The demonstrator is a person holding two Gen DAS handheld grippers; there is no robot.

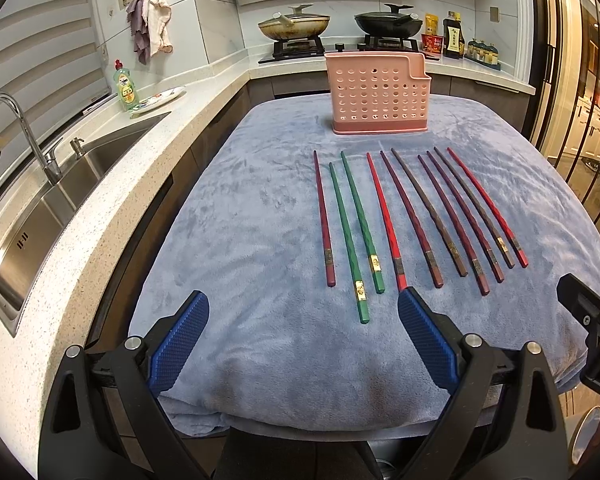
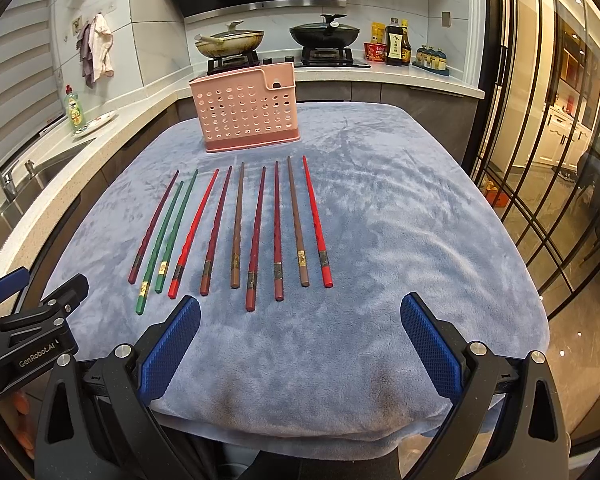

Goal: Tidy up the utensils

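Note:
Several chopsticks lie side by side in a row on a blue-grey towel (image 1: 260, 208) (image 2: 400, 220): two green ones (image 1: 350, 236) (image 2: 168, 232), bright red ones (image 1: 384, 220) (image 2: 316, 220), and dark red and brown ones (image 1: 440, 216) (image 2: 238, 224). Behind them stands an empty pink perforated utensil holder (image 1: 378, 94) (image 2: 246, 110). My left gripper (image 1: 304, 300) hovers open at the near edge, before the green chopsticks. Just as wide open, my right gripper (image 2: 300, 304) hangs in front of the row's right half. Nothing sits between either pair of fingers.
To the left runs a speckled counter with a steel sink (image 1: 60, 200), tap (image 1: 16, 128), dish soap bottle (image 1: 126, 88) and plate (image 1: 160, 98). A stove with two lidded pans (image 1: 294, 24) (image 2: 324, 34) and sauce bottles (image 2: 396, 42) stands behind. Glass doors (image 2: 540, 160) line the right side.

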